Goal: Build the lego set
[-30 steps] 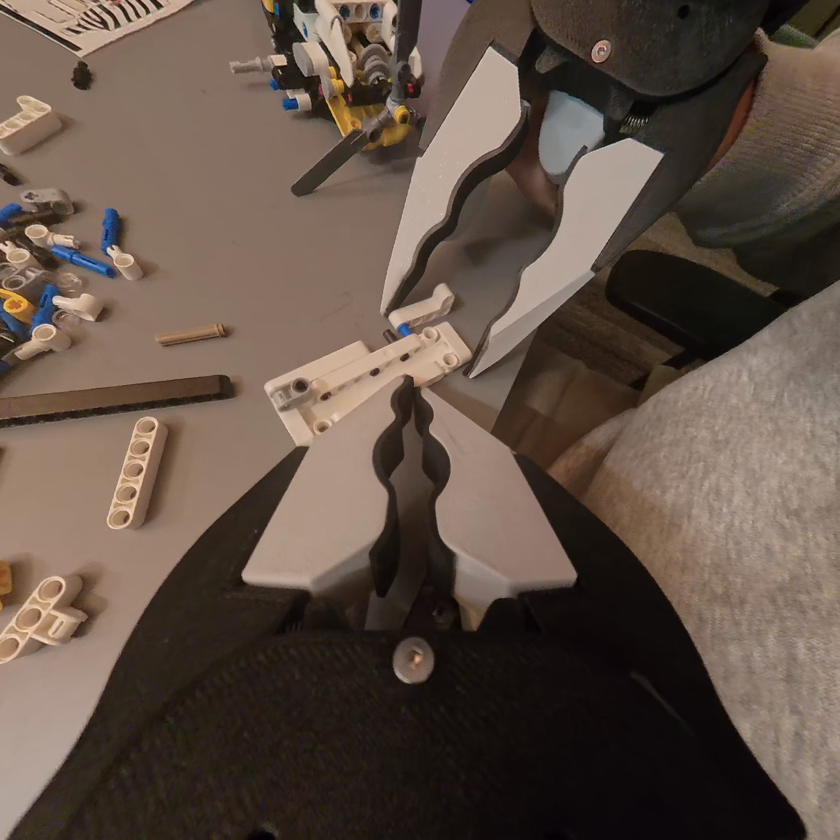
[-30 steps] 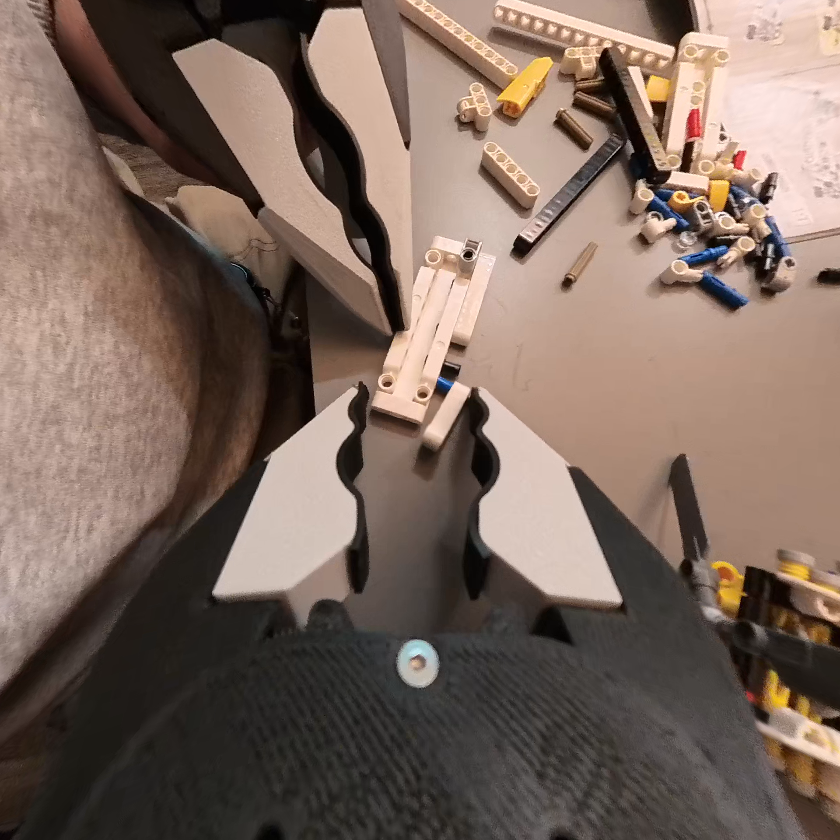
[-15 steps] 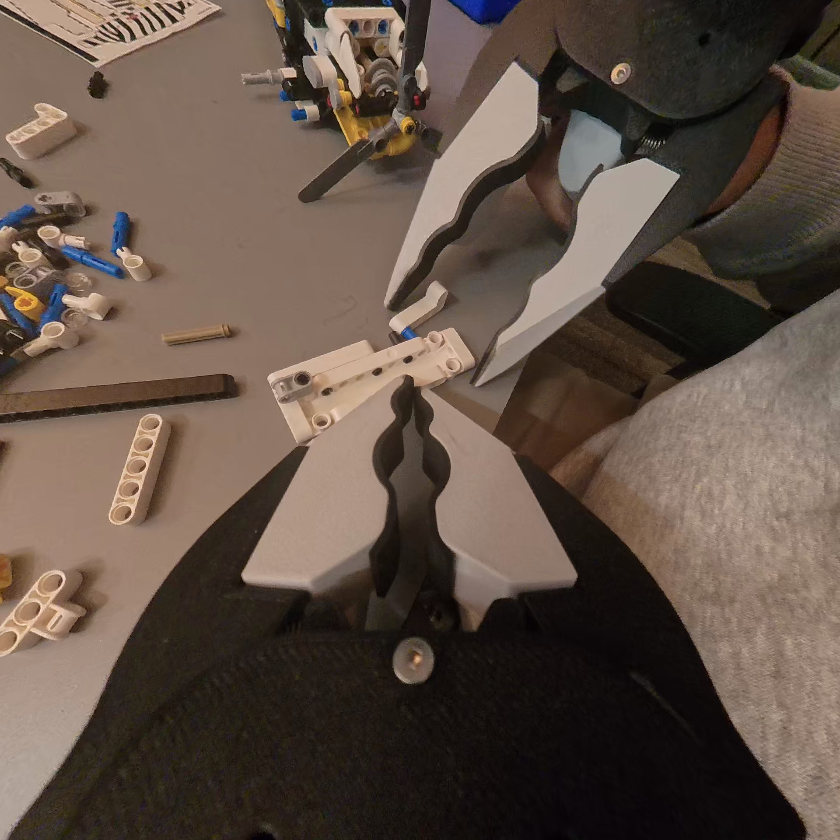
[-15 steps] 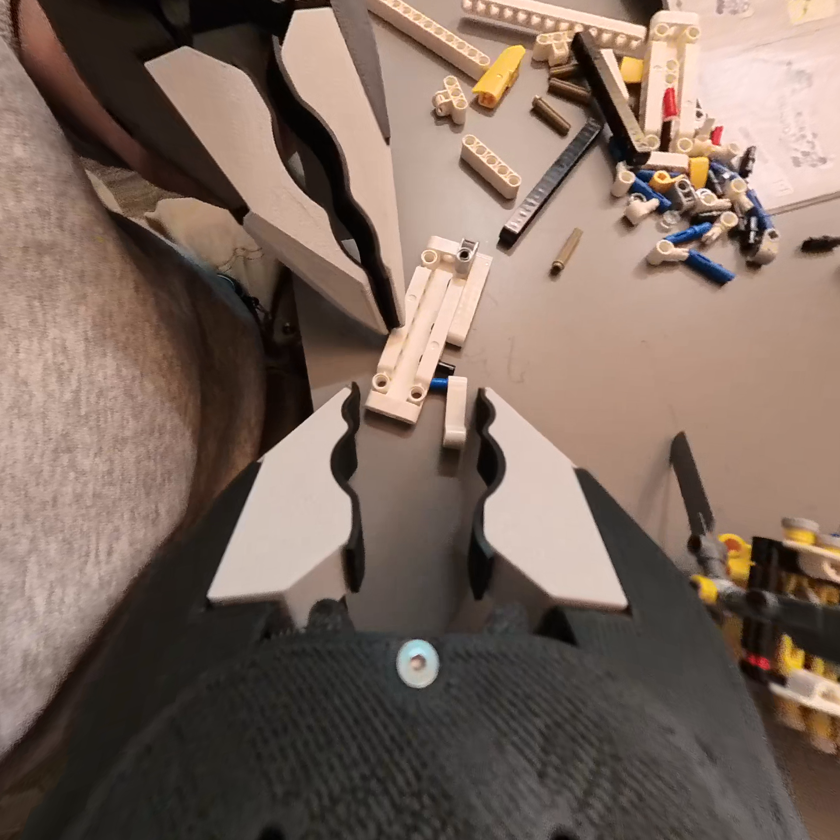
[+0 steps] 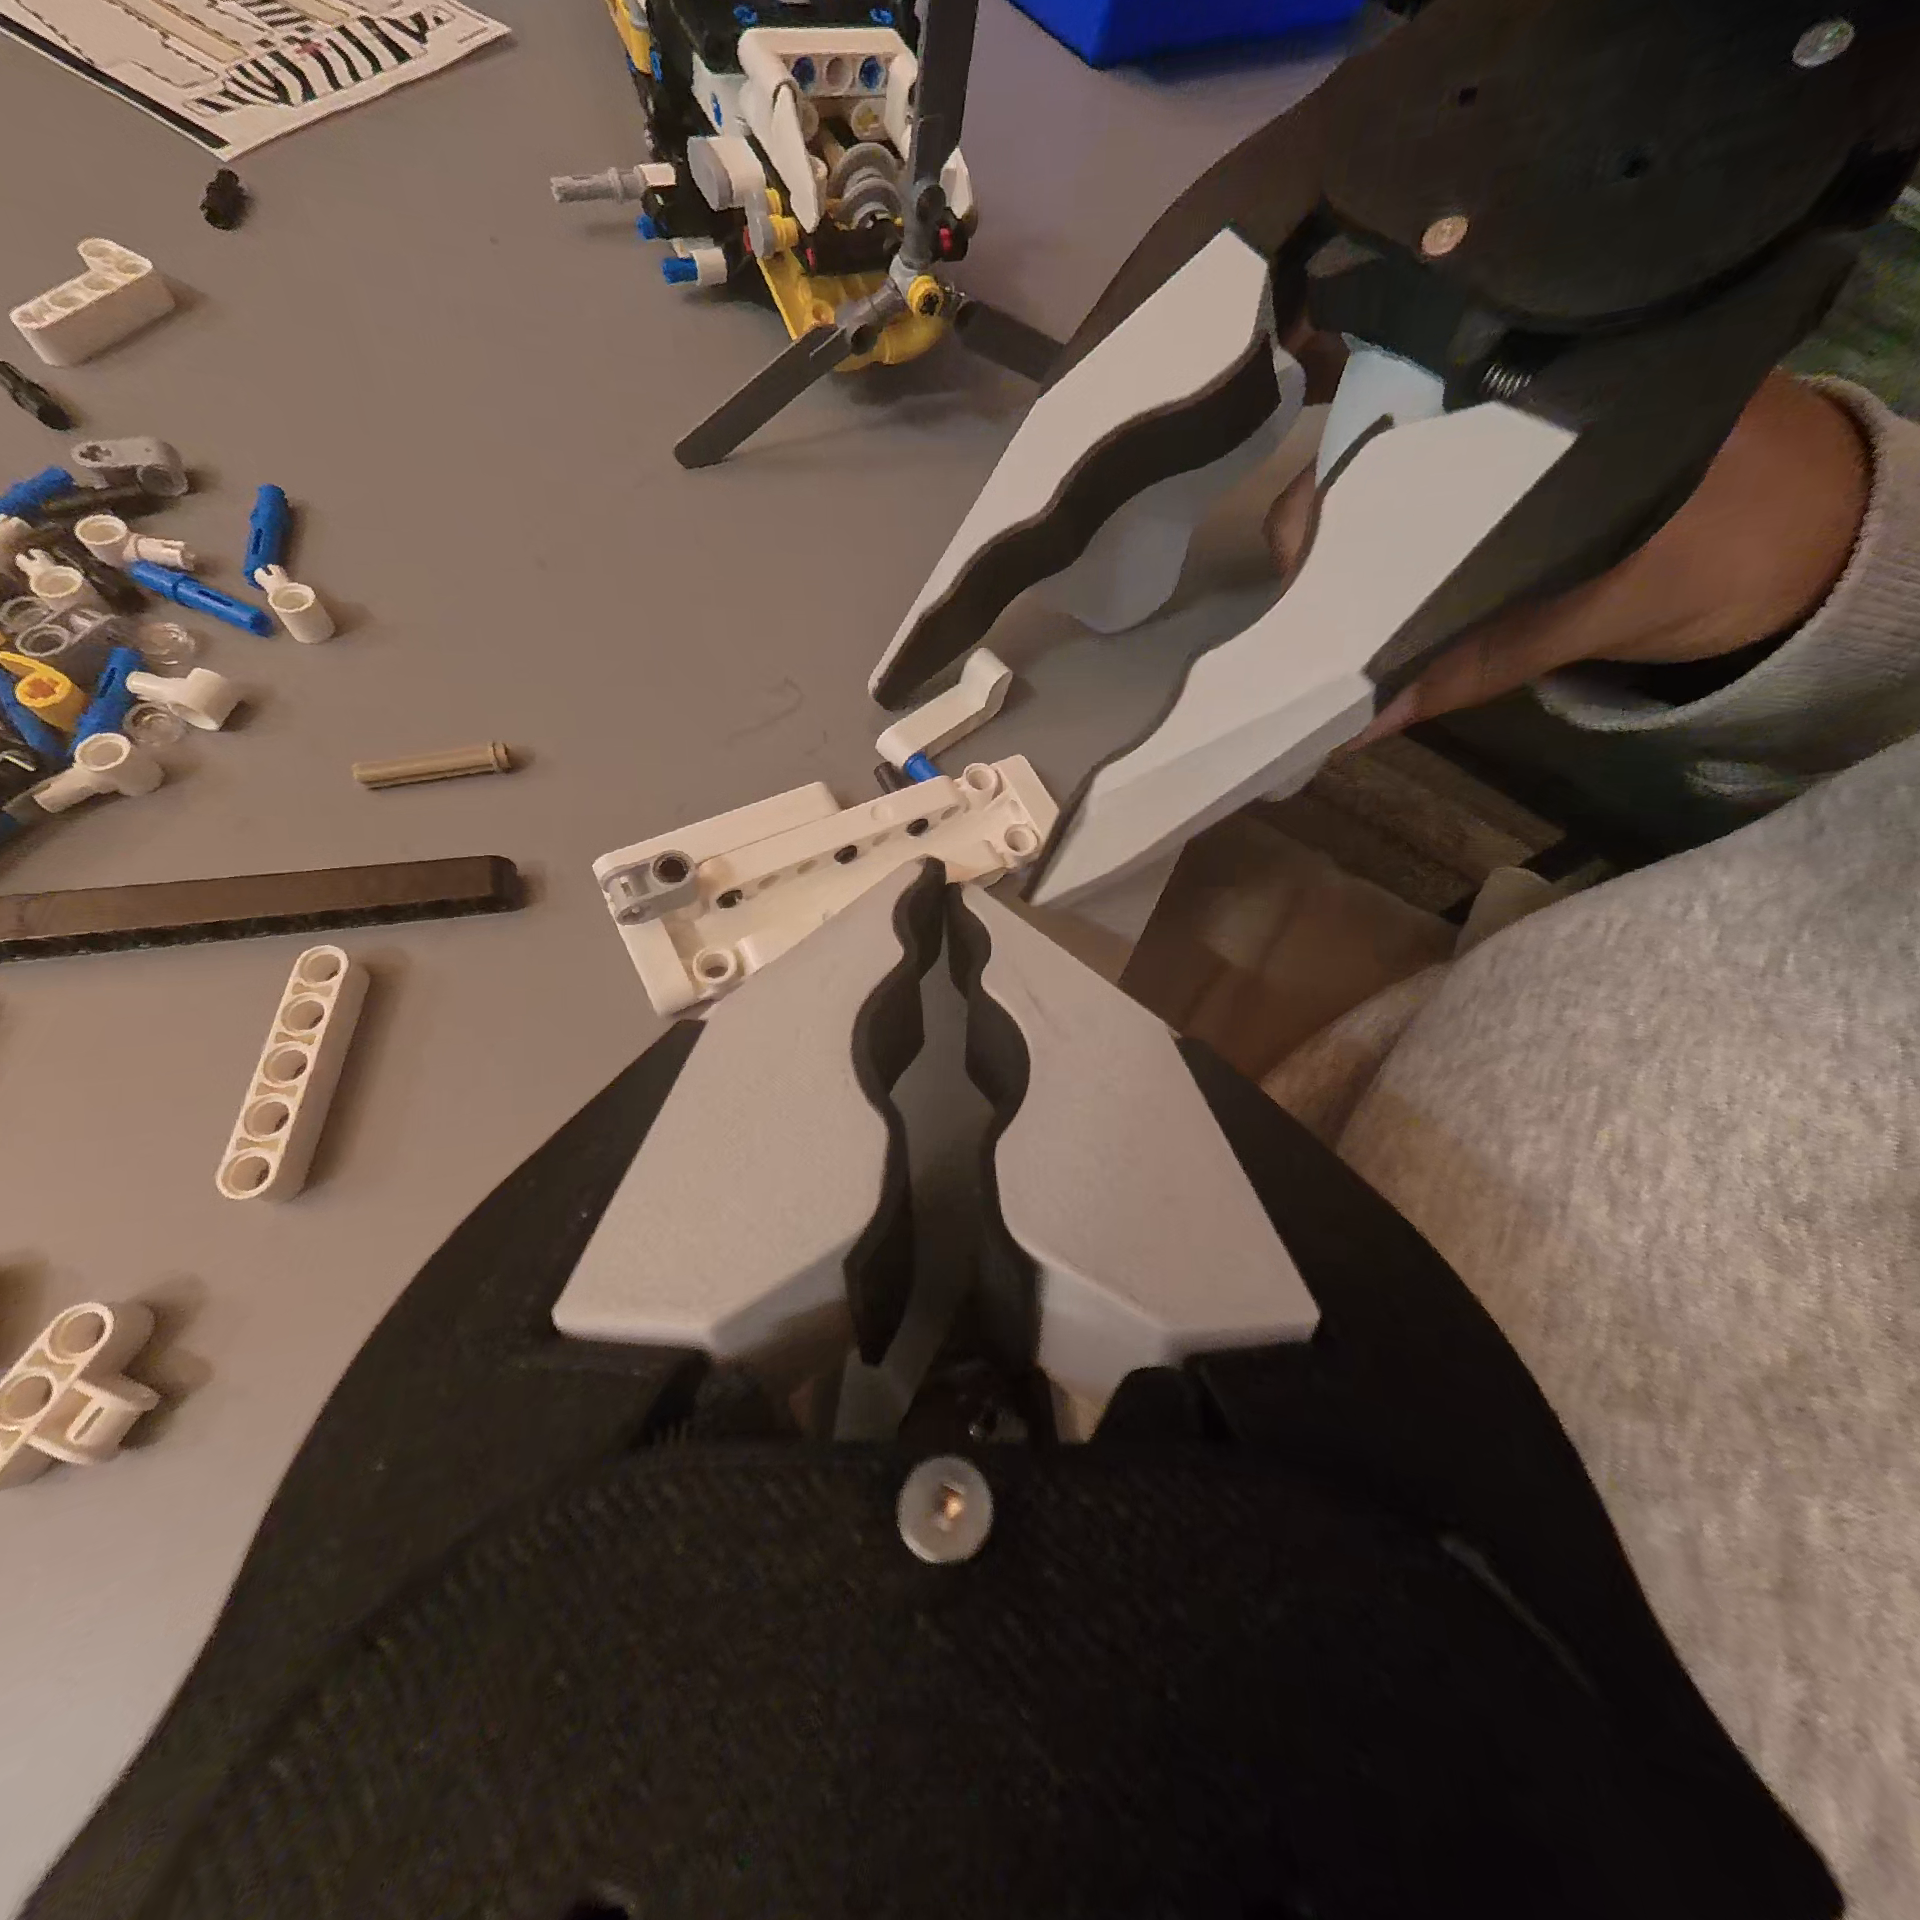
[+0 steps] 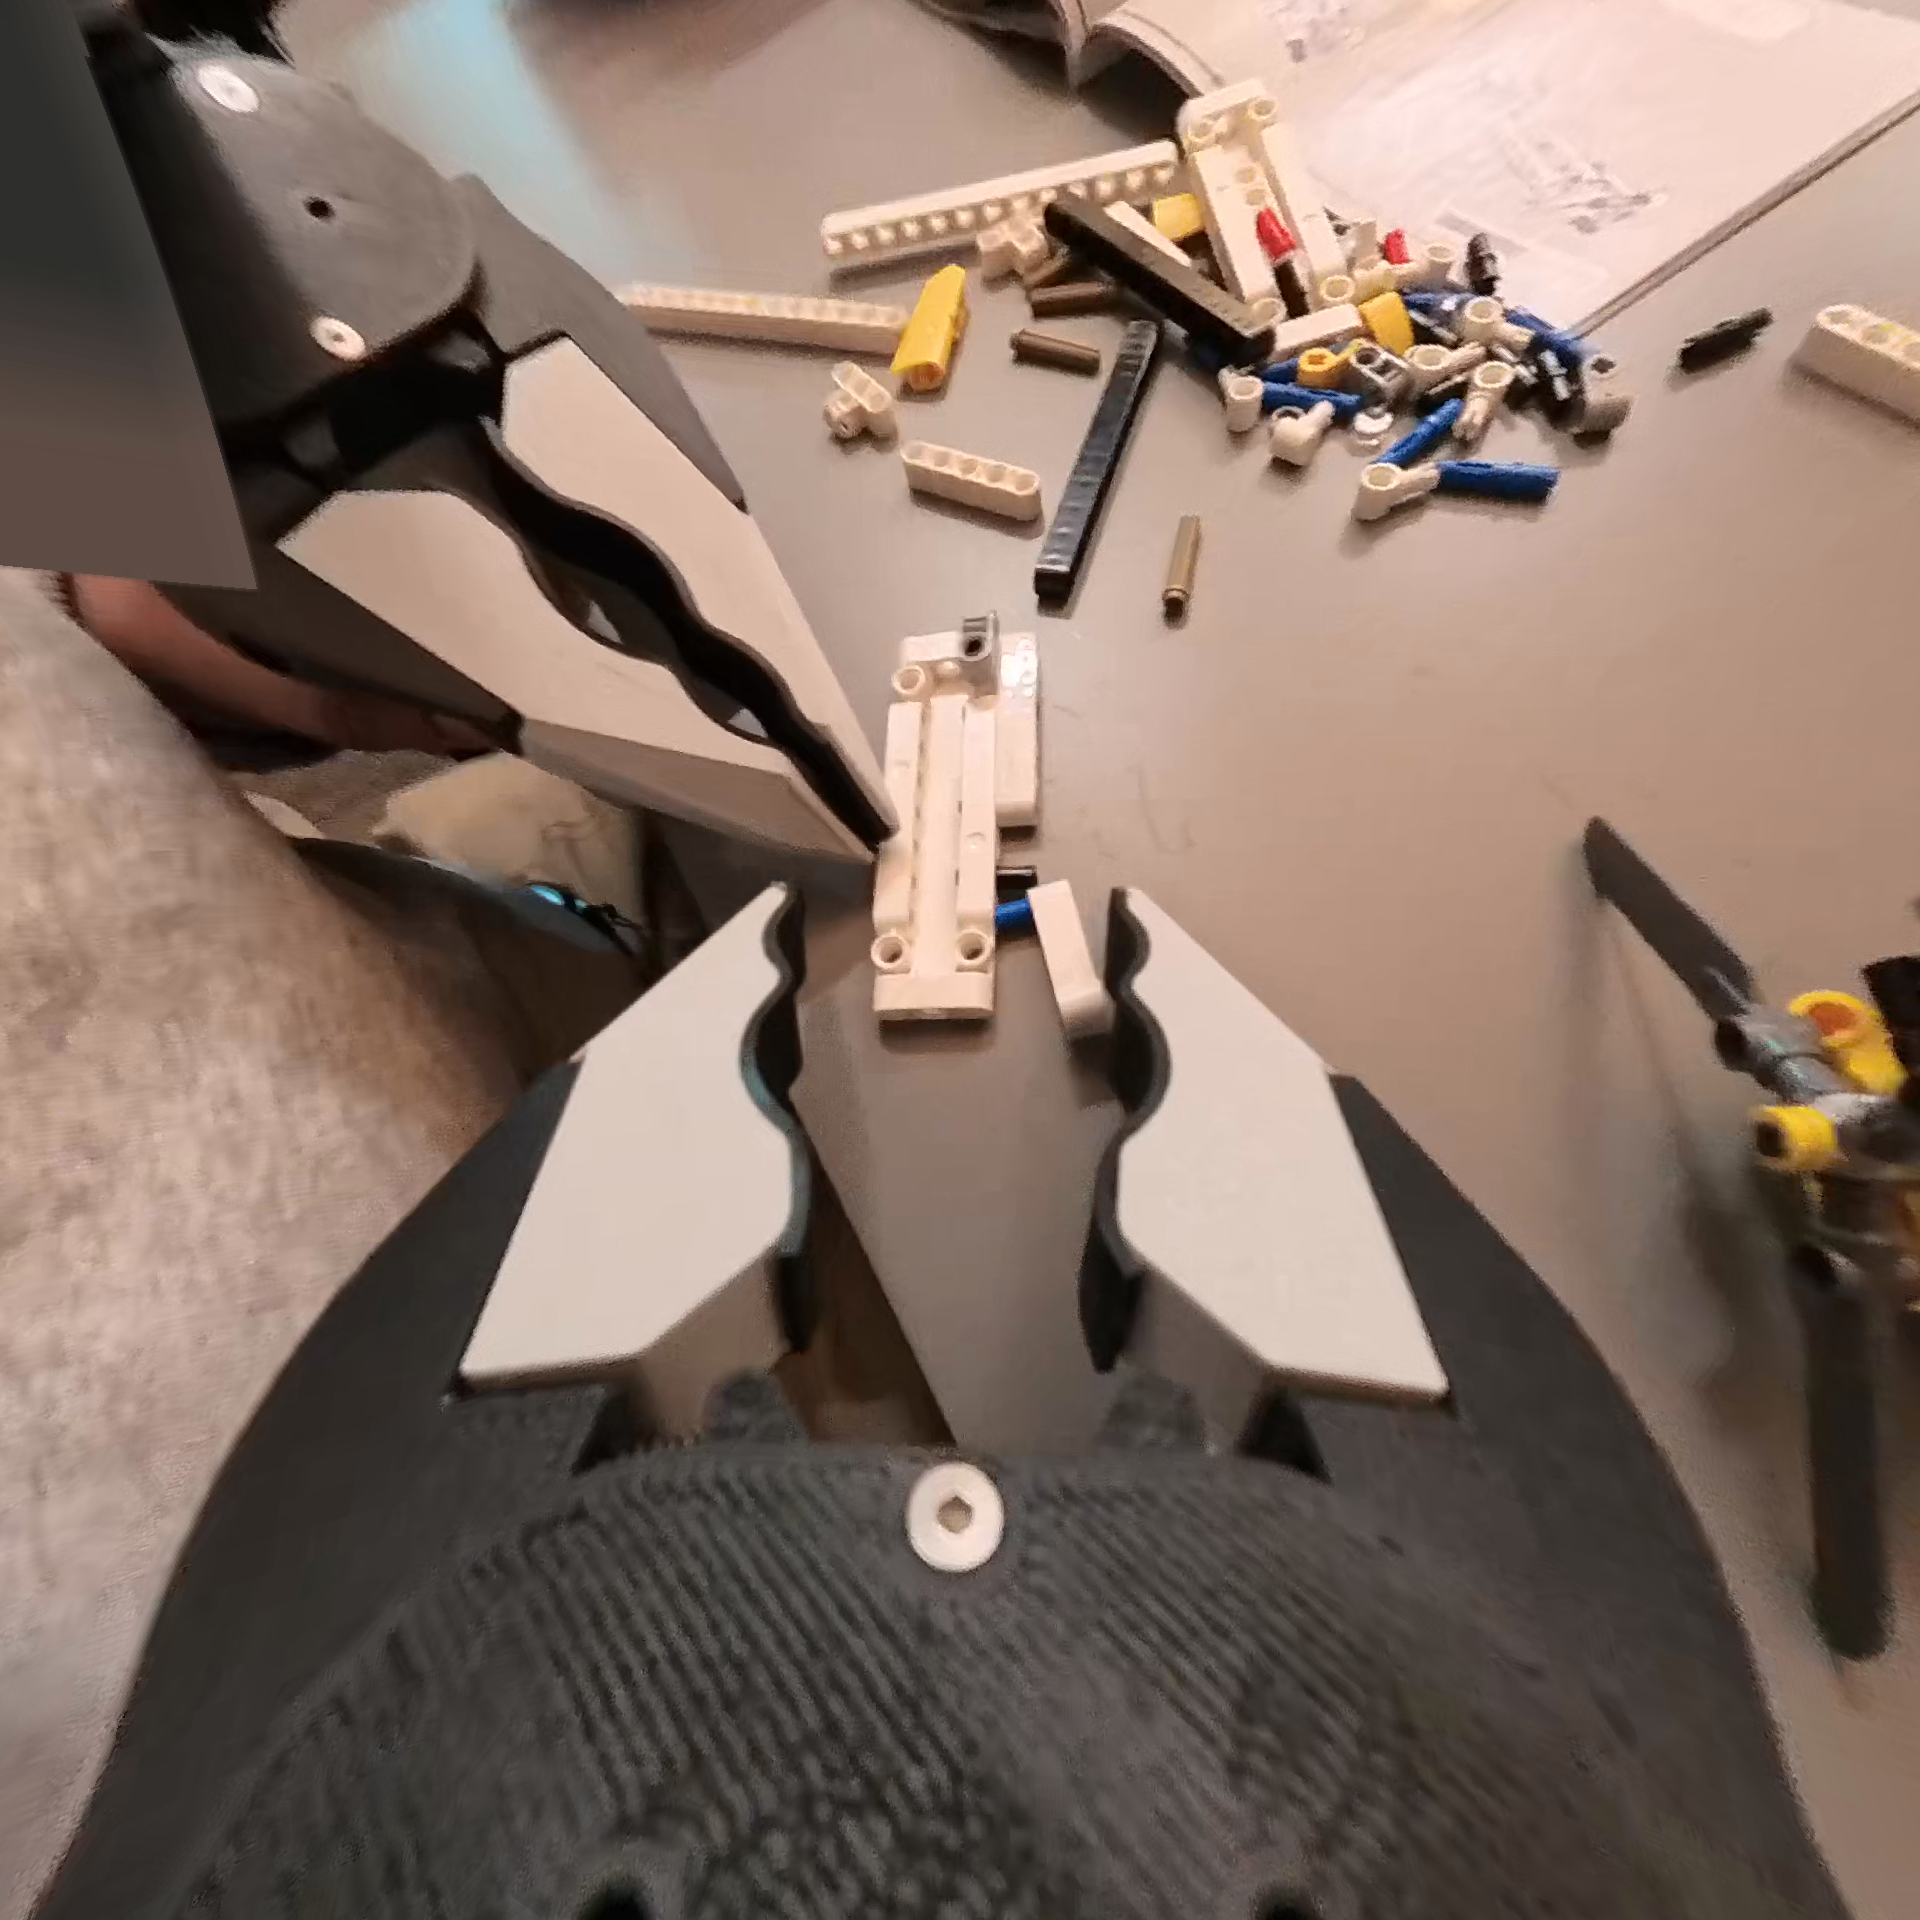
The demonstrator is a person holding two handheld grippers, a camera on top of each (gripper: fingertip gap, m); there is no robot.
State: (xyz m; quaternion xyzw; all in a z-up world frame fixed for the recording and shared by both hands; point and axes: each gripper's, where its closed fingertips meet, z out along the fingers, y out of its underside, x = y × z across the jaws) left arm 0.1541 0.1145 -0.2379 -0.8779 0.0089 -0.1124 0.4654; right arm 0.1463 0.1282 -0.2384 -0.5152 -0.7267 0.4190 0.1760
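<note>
A flat white panel assembly (image 5: 790, 862) with a grey connector at one end lies near the table's front edge; it also shows in the right wrist view (image 6: 940, 831). My left gripper (image 5: 943, 891) is shut, with its tips pressed against the assembly's edge. A small bent white beam (image 6: 1070, 961) on a blue pin (image 6: 1013, 912) sits at the assembly's end. My right gripper (image 6: 951, 904) is open and empty. Its fingers straddle the beam and the assembly's end, and the beam lies close to the right finger. The right gripper (image 5: 961, 784) also shows in the left wrist view.
The partly built yellow, black and white model (image 5: 821, 177) stands at the back of the table. Loose pins and beams (image 6: 1382, 343), a black beam (image 5: 260, 904), a tan pin (image 5: 431, 767) and instruction sheets (image 6: 1558, 177) lie around. A person's grey-sleeved arm (image 5: 1558, 1195) is beside the table edge (image 5: 1174, 914). The tips of both grippers are at nearly the same place. The tan pin (image 5: 431, 767) sits 8 centimeters or so from the ends of my right fingers. It is also in sight in the right wrist view (image 6: 1183, 561).
The right gripper has drawn back a little and lifted. The small bent beam has swung on its blue pin towards the right finger. The left gripper stays shut against the assembly.
</note>
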